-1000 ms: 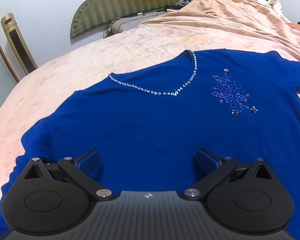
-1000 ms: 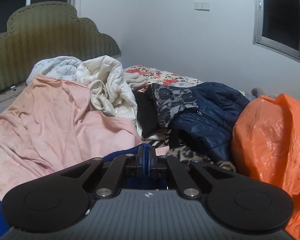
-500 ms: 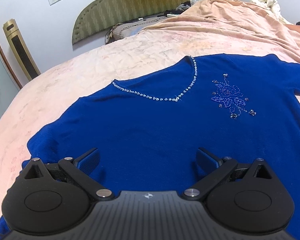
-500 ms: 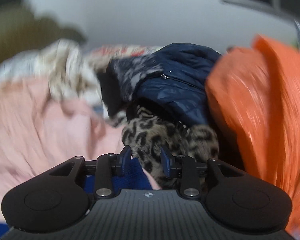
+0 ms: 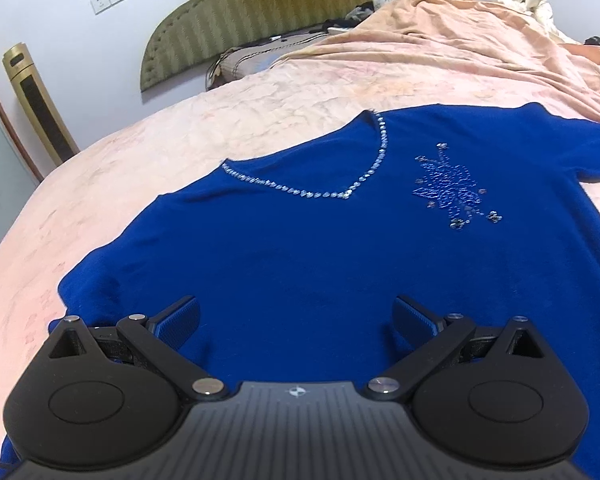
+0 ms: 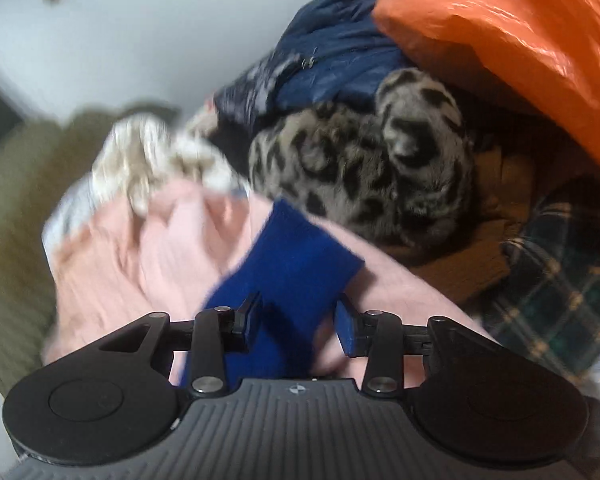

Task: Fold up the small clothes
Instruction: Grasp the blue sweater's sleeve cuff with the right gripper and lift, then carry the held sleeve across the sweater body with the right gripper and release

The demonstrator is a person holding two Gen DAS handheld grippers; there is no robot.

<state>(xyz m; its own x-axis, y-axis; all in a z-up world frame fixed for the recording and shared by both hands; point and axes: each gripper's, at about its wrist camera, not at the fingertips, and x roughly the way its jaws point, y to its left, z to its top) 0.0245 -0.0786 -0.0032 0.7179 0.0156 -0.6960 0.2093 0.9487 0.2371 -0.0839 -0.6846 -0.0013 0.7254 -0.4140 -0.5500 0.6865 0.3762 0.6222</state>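
A royal-blue V-neck sweater [image 5: 300,248] with a beaded neckline and a beaded flower lies flat, front up, on the pink bedspread [image 5: 260,100]. My left gripper [image 5: 296,320] hovers over its lower body, open wide with nothing between the fingers. In the right wrist view, the sweater's sleeve end [image 6: 296,256] lies on the pink cover and runs between the jaws of my right gripper [image 6: 298,320]. Those jaws are partly apart and closing. The left pad sits against the sleeve's edge, while the right pad stands clear of it.
A pile sits beyond the sleeve: a leopard-print garment [image 6: 360,160], a navy jacket [image 6: 332,60], an orange plastic bag [image 6: 500,20] and a plaid cloth [image 6: 560,280]. A peach blanket [image 5: 460,40] is bunched at the far right, below the green headboard [image 5: 240,12].
My right gripper went from shut to partly apart, sank and rolled, and the blue sleeve now lies between its jaws. The left gripper stayed open over the sweater, barely moving.
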